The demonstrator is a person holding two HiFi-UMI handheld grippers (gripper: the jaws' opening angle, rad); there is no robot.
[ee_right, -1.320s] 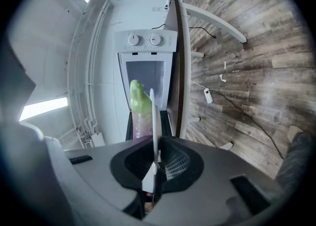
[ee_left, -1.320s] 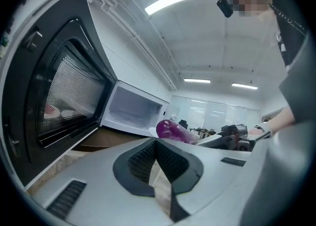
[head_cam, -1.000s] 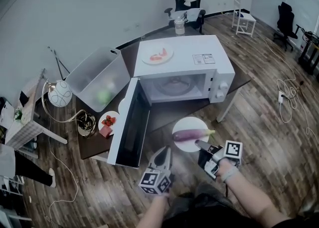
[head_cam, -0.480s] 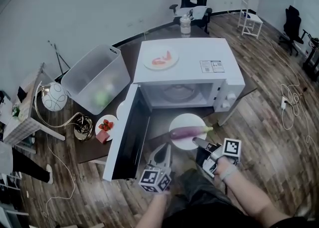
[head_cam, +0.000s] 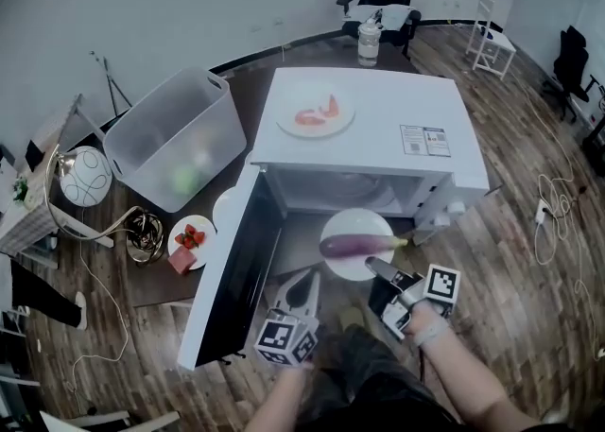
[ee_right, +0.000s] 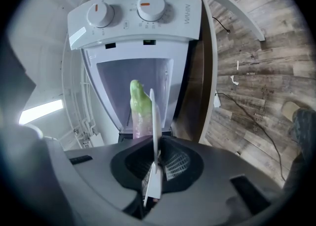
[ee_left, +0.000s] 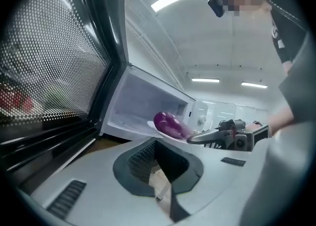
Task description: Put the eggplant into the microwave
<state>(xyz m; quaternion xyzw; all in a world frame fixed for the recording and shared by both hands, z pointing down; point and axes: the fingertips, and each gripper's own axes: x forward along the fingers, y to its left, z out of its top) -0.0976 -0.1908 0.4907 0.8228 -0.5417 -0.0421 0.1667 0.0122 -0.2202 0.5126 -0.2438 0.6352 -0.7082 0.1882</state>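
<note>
Gripping the white plate (head_cam: 348,224) by its rim, the right gripper (head_cam: 374,266) holds the eggplant (head_cam: 352,248) before the open microwave (head_cam: 378,151); the left gripper (head_cam: 307,279) hangs alongside, jaws together, empty.
</note>
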